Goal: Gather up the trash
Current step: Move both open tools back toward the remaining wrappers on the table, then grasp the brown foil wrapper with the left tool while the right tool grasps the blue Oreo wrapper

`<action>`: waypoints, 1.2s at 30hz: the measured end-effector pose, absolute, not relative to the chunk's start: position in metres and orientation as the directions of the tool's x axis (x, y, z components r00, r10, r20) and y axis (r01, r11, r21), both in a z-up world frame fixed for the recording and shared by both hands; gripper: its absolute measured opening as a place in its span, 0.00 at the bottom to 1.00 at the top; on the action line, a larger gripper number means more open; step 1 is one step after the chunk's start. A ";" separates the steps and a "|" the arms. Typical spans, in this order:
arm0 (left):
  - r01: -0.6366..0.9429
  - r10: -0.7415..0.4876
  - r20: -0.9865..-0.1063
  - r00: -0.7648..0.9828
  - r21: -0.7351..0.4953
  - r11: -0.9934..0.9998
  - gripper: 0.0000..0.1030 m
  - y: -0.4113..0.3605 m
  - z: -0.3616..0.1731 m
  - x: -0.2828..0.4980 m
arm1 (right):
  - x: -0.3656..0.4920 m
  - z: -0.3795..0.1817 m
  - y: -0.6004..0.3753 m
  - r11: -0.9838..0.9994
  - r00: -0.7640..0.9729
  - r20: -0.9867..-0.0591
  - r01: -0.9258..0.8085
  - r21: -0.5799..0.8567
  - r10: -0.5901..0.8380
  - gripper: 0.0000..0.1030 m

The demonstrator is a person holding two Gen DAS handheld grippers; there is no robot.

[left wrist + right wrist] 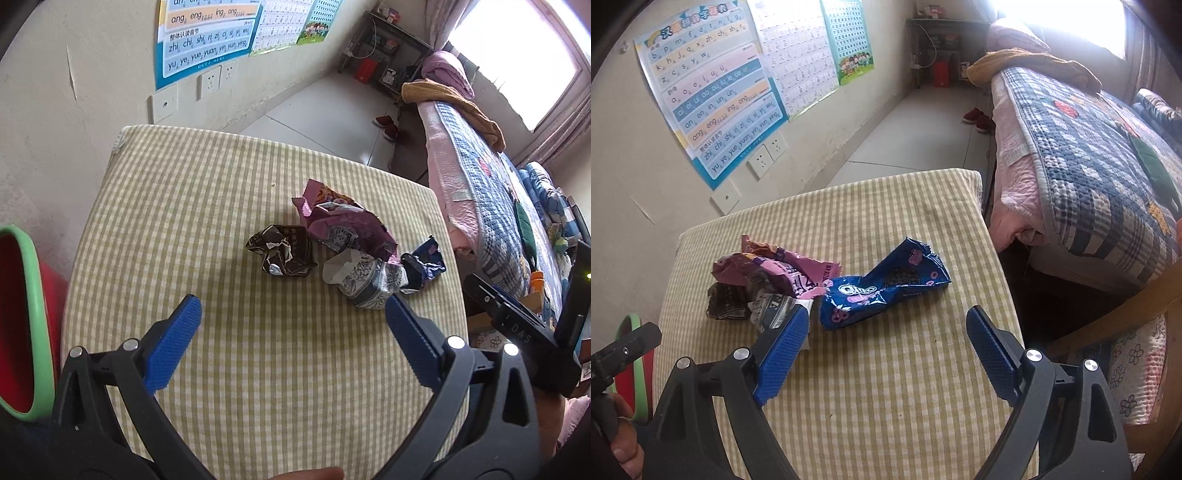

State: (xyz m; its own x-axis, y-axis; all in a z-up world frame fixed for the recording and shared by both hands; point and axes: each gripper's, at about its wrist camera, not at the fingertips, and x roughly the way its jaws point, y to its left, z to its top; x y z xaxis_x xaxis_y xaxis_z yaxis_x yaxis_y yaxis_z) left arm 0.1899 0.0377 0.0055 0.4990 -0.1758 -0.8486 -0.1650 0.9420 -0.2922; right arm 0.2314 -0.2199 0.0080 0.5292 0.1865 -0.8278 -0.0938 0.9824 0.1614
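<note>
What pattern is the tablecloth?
Tablecloth: yellow-green and white checks, clearest in the left wrist view.

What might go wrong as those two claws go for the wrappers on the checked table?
The blue wrapper lies near the table's edge beside the bed, so a nudge might push it off. The purple wrapper, dark wrapper and patterned wrapper touch, so the open left gripper may drag several. The red bin is low beside the table; drops could miss.

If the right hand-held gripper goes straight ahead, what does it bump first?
Probably the blue wrapper; it lies just ahead between the open right hand-held gripper's fingers, though depth is hard to judge.
</note>
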 end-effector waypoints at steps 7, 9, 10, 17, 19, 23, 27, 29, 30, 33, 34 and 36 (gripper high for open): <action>-0.183 -0.178 -0.872 0.456 -0.288 0.940 0.94 0.039 -0.034 0.222 | 0.259 -0.015 -0.229 0.981 0.497 -0.849 -0.029 0.194 0.182 0.81; -0.188 -0.186 -0.873 0.450 -0.297 0.936 0.92 0.040 -0.042 0.230 | 0.266 -0.022 -0.230 0.980 0.487 -0.855 -0.015 0.197 0.179 0.79; -0.192 -0.189 -0.875 0.445 -0.300 0.935 0.91 0.040 -0.046 0.233 | 0.270 -0.026 -0.229 0.980 0.478 -0.860 -0.008 0.199 0.178 0.78; -0.204 -0.216 -0.884 0.413 -0.321 0.925 0.58 0.042 -0.068 0.249 | 0.282 -0.049 -0.222 0.969 0.407 -0.886 0.011 0.246 0.220 0.49; -0.205 -0.233 -0.880 0.415 -0.340 0.918 0.47 0.041 -0.070 0.250 | 0.283 -0.054 -0.220 0.968 0.391 -0.891 0.007 0.252 0.230 0.39; -0.195 -0.236 -0.875 0.423 -0.342 0.919 0.41 0.041 -0.067 0.249 | 0.282 -0.054 -0.219 0.967 0.384 -0.892 -0.015 0.255 0.241 0.13; -0.192 -0.233 -0.870 0.434 -0.342 0.920 0.29 0.043 -0.060 0.244 | 0.276 -0.047 -0.219 0.968 0.399 -0.884 -0.045 0.247 0.244 0.10; -0.190 -0.229 -0.871 0.436 -0.337 0.922 0.28 0.044 -0.056 0.241 | 0.272 -0.041 -0.218 0.969 0.408 -0.880 -0.053 0.243 0.243 0.10; -0.190 -0.226 -0.870 0.439 -0.336 0.923 0.28 0.045 -0.053 0.239 | 0.270 -0.039 -0.218 0.969 0.413 -0.878 -0.055 0.240 0.241 0.10; -0.196 -0.221 -0.864 0.453 -0.338 0.921 0.28 0.048 -0.043 0.231 | 0.263 -0.028 -0.220 0.971 0.433 -0.871 -0.065 0.229 0.234 0.09; -0.196 -0.219 -0.861 0.459 -0.338 0.920 0.28 0.050 -0.038 0.228 | 0.260 -0.024 -0.220 0.971 0.439 -0.868 -0.069 0.227 0.234 0.09; -0.192 -0.217 -0.855 0.472 -0.339 0.921 0.28 0.051 -0.028 0.221 | 0.255 -0.015 -0.218 0.972 0.450 -0.862 -0.079 0.223 0.234 0.09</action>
State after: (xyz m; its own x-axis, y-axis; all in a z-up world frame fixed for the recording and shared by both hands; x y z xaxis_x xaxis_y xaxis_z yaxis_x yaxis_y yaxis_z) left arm 0.2205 0.0511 -0.0284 0.4715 -0.2168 -0.8548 -0.1916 0.9210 -0.3393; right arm 0.2553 -0.2180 -0.0148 0.4504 0.2340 -0.8616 -0.0788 0.9717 0.2227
